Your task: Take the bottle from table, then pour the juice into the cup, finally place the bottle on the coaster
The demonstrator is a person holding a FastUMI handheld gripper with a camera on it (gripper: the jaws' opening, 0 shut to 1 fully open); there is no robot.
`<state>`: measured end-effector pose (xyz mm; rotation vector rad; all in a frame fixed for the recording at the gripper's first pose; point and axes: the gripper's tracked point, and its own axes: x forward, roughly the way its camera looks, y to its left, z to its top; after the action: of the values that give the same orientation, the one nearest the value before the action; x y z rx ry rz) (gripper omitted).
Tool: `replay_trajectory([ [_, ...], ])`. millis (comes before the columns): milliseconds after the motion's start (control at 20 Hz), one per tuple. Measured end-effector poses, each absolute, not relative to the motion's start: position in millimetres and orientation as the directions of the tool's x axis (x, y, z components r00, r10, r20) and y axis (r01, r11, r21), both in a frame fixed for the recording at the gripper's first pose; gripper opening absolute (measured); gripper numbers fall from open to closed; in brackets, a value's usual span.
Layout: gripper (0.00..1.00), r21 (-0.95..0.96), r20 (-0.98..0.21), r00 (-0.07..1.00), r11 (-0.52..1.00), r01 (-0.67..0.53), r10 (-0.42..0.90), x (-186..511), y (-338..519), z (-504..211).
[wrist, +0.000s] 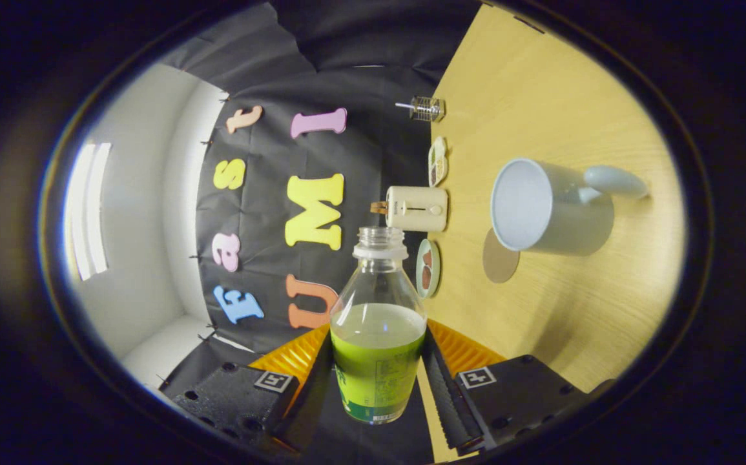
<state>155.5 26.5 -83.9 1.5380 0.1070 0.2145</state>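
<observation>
The wooden table (560, 97) appears turned on its side, so I am rolled over with the bottle tipped. My gripper (378, 381) is closed on the one bottle (378, 336), both fingers pressing its label from either side. It sits between them, open neck pointing to twelve o'clock, cap off, green juice filling about the lower half.

The first step, taking the bottle from the table, is done. I judge the pour is just starting or about to: the one cup (540, 206), pale with a handle, lies at about two o'clock from the bottle neck, well apart, and its inside looks empty. Pouring and setting down remain.

One round coaster (499, 257) lies bare just beside the cup. Beyond the bottle neck stands one cream appliance (416, 208), with two small dishes (427, 268) by it and one small wire object (425, 108) farthest off.
</observation>
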Motion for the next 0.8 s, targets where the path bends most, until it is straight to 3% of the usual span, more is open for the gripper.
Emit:
replay_trajectory([
  [250, 0.78, 0.978, 0.122, 0.977, -0.189, -0.088, 0.177, 145, 15, -75],
  [800, 0.78, 0.902, 0.206, 0.962, -0.416, -0.115, 0.181, 155, 9, -60],
])
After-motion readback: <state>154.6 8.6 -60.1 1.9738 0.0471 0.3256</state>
